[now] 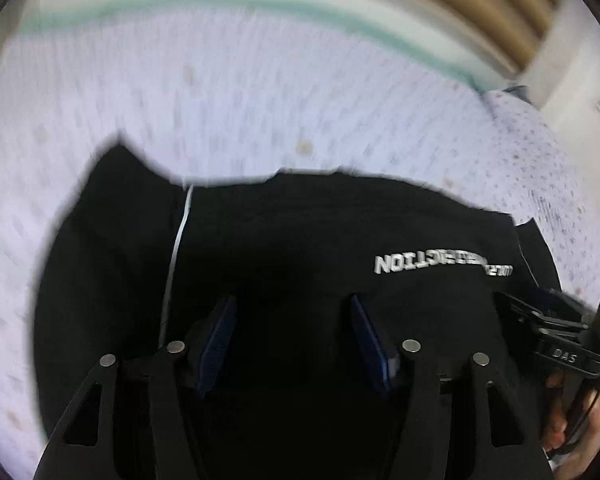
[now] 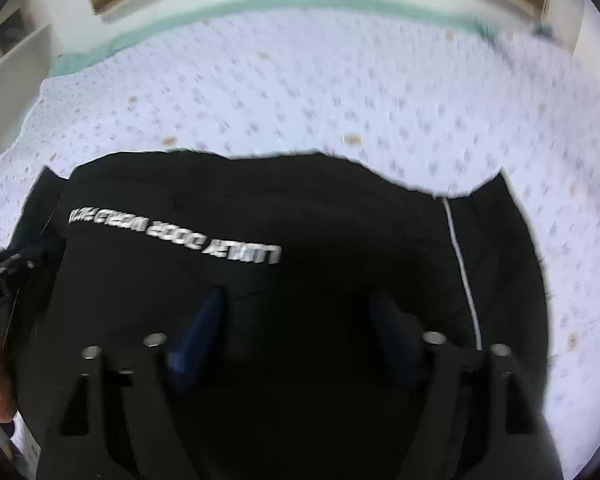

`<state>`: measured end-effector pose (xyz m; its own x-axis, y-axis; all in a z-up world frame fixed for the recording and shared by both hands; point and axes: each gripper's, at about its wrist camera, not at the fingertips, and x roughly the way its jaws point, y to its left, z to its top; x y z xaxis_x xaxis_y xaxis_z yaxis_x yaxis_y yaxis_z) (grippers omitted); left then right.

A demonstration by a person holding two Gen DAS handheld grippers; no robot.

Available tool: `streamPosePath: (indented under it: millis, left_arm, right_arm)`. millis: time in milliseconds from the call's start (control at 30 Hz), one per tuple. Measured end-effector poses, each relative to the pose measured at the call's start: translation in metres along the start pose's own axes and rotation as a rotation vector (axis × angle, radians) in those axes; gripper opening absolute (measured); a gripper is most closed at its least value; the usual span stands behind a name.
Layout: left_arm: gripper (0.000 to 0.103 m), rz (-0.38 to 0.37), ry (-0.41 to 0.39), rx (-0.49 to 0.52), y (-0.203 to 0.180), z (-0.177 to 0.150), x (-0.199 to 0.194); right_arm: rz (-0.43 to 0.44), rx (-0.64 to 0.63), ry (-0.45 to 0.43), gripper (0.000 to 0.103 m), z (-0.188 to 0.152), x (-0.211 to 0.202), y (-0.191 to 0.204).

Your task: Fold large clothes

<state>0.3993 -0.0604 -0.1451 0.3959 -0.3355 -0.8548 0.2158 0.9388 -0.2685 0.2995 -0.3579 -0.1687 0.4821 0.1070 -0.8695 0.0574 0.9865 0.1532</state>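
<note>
Black cotton garment w/ white printed lettering point(image 1: 300, 248) spread flat on pale lilac dotted bedsheet point(image 1: 220, 100), filling lower half of both views; far edge uneven, w/ a pointed corner sticking up at left in left wrist view, at right in right wrist view. Thin white piping stripe point(image 1: 178, 240) down one side of cloth. Left gripper w/ blue pads point(image 1: 292, 308) over the dark fabric, fingers spread wide, nothing pinched between; contact w/ cloth not clear, black on black. Right gripper w/ blue pads point(image 2: 296, 300) likewise wide apart above garment point(image 2: 300, 220), lettering point(image 2: 172, 232) to its left, stripe point(image 2: 464, 272) to its right. Other handheld tool visible at right edge of left view point(image 1: 556, 320), w/ person's hand point(image 1: 576, 432) on it. Green trim band point(image 2: 260, 4) along far side of sheet point(image 2: 340, 80), wooden slats beyond. Both frames motion-blurred.
</note>
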Motion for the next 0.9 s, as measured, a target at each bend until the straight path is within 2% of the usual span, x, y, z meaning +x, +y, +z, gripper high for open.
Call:
streamPosePath:
  millis: [67, 233, 300, 367, 433, 567, 667, 733, 833, 900]
  left_arm:
    - [0.061, -0.011, 0.014, -0.043, 0.008, 0.001, 0.006]
    - [0.062, 0.083, -0.022, 0.017, -0.003, -0.007, 0.014]
    - [0.062, 0.061, -0.042, 0.018, 0.001, -0.008, 0.008]
    - [0.062, 0.026, -0.045, 0.016, 0.007, -0.010, -0.007]
    - [0.062, 0.049, -0.052, 0.016, 0.012, -0.017, -0.034]
    - [0.062, 0.123, -0.180, 0.118, 0.016, -0.034, -0.104]
    - [0.062, 0.145, -0.234, 0.110, 0.037, -0.044, -0.142]
    - [0.062, 0.147, -0.253, 0.080, 0.050, -0.046, -0.157]
    - [0.062, 0.153, -0.266, 0.060, 0.064, -0.056, -0.169]
    - [0.062, 0.149, -0.255, 0.060, 0.073, -0.065, -0.173]
  right_arm:
    - [0.050, 0.041, 0.042, 0.083, 0.000, 0.012, -0.009]
    - [0.034, 0.026, 0.028, 0.084, -0.002, 0.031, -0.011]
    - [0.030, 0.025, 0.021, 0.084, -0.004, 0.031, -0.007]
    - [0.066, 0.030, 0.006, 0.084, -0.003, 0.022, -0.011]
    - [0.110, 0.042, -0.017, 0.084, -0.006, 0.006, -0.022]
    - [0.178, 0.040, -0.064, 0.085, -0.023, -0.032, -0.048]
    - [0.126, 0.048, -0.107, 0.086, -0.036, -0.056, -0.069]
    - [0.142, 0.083, -0.129, 0.086, -0.044, -0.069, -0.086]
    - [0.153, 0.133, -0.155, 0.086, -0.058, -0.087, -0.107]
    - [0.129, 0.132, -0.160, 0.086, -0.069, -0.098, -0.115]
